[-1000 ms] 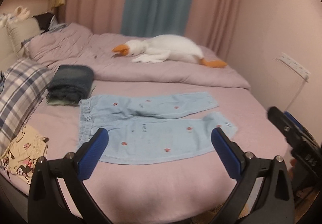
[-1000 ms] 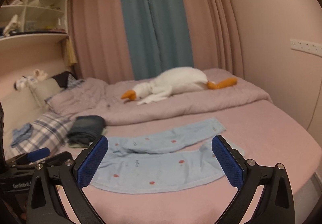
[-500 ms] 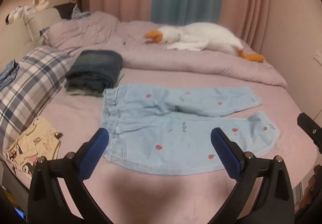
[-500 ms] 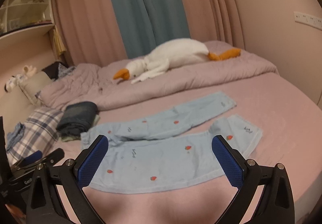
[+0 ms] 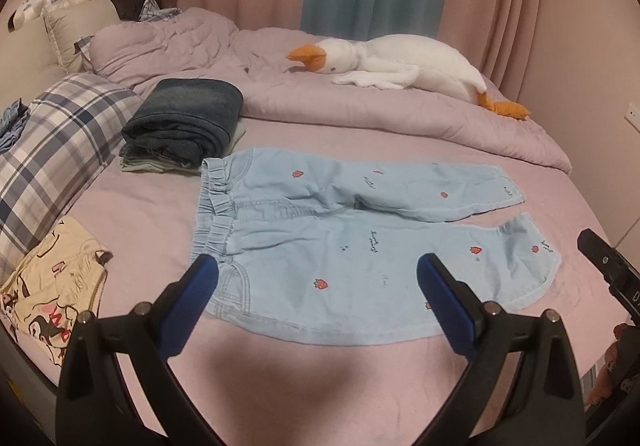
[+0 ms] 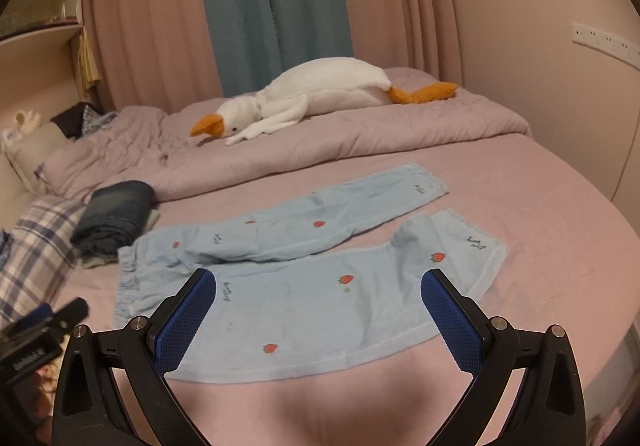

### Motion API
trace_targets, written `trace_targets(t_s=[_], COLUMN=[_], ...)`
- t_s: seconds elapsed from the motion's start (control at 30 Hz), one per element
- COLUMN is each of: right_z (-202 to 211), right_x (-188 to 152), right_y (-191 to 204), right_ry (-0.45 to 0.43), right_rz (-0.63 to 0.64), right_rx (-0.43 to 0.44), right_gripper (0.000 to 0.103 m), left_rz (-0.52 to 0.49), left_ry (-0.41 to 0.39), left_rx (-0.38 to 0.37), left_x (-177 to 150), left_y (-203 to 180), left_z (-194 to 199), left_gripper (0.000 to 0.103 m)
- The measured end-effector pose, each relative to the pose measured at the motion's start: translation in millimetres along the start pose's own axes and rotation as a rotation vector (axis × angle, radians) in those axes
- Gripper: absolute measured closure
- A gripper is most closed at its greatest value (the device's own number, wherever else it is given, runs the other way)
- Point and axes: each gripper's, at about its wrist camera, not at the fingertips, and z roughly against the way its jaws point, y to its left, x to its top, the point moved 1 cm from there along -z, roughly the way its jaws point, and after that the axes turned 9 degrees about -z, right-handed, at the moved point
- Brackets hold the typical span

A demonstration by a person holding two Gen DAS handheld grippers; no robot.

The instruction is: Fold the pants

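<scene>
Light blue pants with small red strawberries lie spread flat on the pink bed, waistband to the left, both legs running right and slightly apart. My left gripper hovers open over the near leg by the waistband end, holding nothing. In the right wrist view the same pants lie ahead. My right gripper is open above the near leg toward the cuff end, empty. The right gripper's body shows at the left wrist view's right edge, and the left gripper's body at the right wrist view's lower left.
A folded dark denim stack sits just beyond the waistband. A plaid pillow and a cream cartoon-print garment lie at left. A white goose plush rests on the rumpled lilac duvet behind. Curtains and a wall stand beyond.
Both grippers have moved forward and down toward the pants, which now fill more of each view. The pants themselves have not moved.
</scene>
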Motion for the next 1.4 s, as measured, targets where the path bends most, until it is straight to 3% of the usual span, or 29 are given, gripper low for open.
trace_targets(t_s=[0.7,0.83,0.93,1.0,1.2,1.27,1.33,1.4], right_z=[-27.3,-37.8,-53.9,-68.9,-108.6,-117.7,-128.9,-137.9], right_x=[-10.2,-13.3,-19.2,-25.9,-45.7,-47.4,-46.9,-43.6], right_y=[-20.8,-39.4,-75.5,-103.4,-180.5,-197.8,-208.9,-214.2], right_ry=[0.062,0.084,0.123,0.164,0.252,0.264,0.281,0.266], right_rz=[-0.05,-0.09,-0.167,-0.219,-0.375,-0.429,-0.471,-0.497], right_rx=[-0.035,-0.047,-0.068,-0.084,-0.176,-0.168,-0.127,-0.085], right_gripper=[0.001,0.001,0.001,0.014,0.023,0.026,0.03,0.037], left_rz=[0.059,0.115,0.171,0.214,0.365,0.423,0.435,0.419], left_ry=[0.087,0.146,0.21,0.257,0.372,0.4,0.378,0.362], left_rx=[0.01,0.056,0.12,0.14,0.055,-0.001,-0.006,0.014], left_x=[-18.5,-32.5,-50.2,-63.9,-94.8,-99.2,-96.6,-89.1], left_y=[21.4,44.1,68.3,83.1,107.9,108.8,104.8,99.0], left_z=[-36.1,-53.8,-74.2,-88.5,-121.9,-134.1,-141.8,-147.3], left_gripper=[0.011,0.011,0.011,0.015,0.041,0.047,0.047,0.061])
